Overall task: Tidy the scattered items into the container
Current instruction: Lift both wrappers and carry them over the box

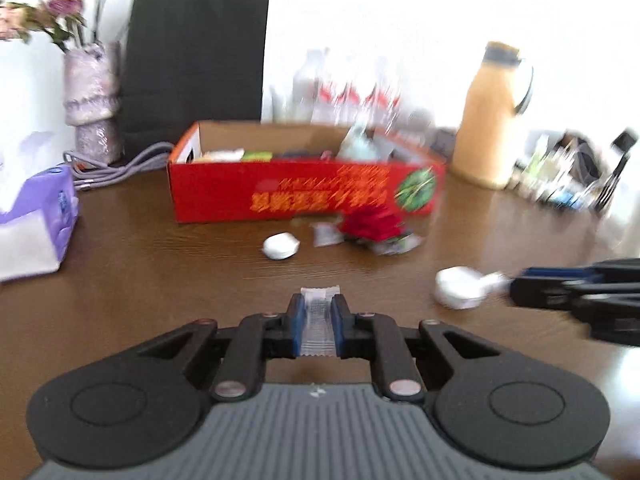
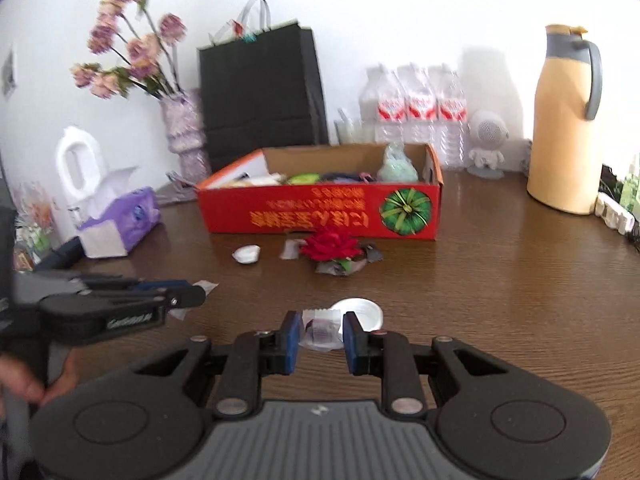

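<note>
My left gripper (image 1: 318,310) is shut on a small clear packet (image 1: 319,322), held above the brown table. My right gripper (image 2: 320,326) is shut on a small white wrapped packet (image 2: 322,330), just in front of a white round lid (image 2: 360,312). The red open cardboard box (image 1: 304,192) stands ahead with several items inside; it also shows in the right wrist view (image 2: 320,212). In front of it lie a red fabric flower (image 2: 330,248) on wrappers, and a white crumpled piece (image 2: 246,255). The left gripper (image 2: 176,300) shows at the left of the right wrist view.
A purple tissue box (image 2: 124,220), a vase of flowers (image 2: 184,128), a black paper bag (image 2: 260,96), water bottles (image 2: 416,108), a small white figure (image 2: 486,140) and a yellow thermos jug (image 2: 568,120) stand around the box. Grey cables (image 1: 120,168) lie at the left.
</note>
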The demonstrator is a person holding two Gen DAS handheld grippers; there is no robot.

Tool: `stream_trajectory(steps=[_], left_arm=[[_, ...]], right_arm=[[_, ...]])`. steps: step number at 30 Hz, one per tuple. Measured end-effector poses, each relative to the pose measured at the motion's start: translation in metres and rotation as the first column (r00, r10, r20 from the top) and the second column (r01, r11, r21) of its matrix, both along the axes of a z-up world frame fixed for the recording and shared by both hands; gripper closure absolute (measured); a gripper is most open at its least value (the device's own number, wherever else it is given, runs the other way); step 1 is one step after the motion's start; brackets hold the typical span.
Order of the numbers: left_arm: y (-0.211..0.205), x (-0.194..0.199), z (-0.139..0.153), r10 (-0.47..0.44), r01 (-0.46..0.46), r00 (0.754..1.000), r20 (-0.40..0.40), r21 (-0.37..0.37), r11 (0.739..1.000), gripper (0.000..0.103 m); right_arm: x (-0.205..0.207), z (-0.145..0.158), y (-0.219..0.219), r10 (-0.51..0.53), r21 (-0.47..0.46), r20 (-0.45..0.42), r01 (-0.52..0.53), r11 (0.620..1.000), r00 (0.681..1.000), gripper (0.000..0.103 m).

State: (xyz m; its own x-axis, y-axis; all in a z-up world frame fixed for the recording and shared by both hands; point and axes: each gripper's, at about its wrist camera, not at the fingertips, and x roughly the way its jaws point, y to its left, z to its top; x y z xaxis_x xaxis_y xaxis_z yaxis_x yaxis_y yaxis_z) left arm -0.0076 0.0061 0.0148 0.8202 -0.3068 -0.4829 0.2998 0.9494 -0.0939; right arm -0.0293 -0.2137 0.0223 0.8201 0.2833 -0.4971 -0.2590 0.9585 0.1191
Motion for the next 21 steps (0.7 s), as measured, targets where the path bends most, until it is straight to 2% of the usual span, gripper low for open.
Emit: stream_trajectory(steps=[5,7,10,17,21], left_arm=[[-0.008,-0.065,0.015,0.036,-0.034,0.992,0.119,-0.023,0.999,0.088],[-0.010,-0.090,0.021,0.070,-0.066,0.977,0.202,-0.026,0.998,0.088],[-0.010,-0.116,0.026,0.090,-0.081,0.958,0.271,-0.044,0.996,0.088],[-0.013,-0.139,0.033,0.111,-0.099,0.941,0.319,-0.051,0.994,0.088],[-0.016,-0.132,0.040,0.107,-0.094,0.934,0.340,-0.053,0.994,0.088]], right_arm=[[-0.039,0.015,0.005,0.015,0.001,0.146,-0.016,1.000,0.989,0.081],[-0.057,0.019,0.004,0.008,0.004,0.206,-0.009,1.000,0.978,0.081],[-0.083,0.021,0.003,-0.011,0.006,0.279,0.010,1.000,0.960,0.081],[-0.123,0.018,-0.001,-0.039,0.012,0.348,0.037,0.999,0.937,0.081],[-0.125,0.024,-0.004,-0.050,0.024,0.388,0.044,0.999,0.920,0.081]])
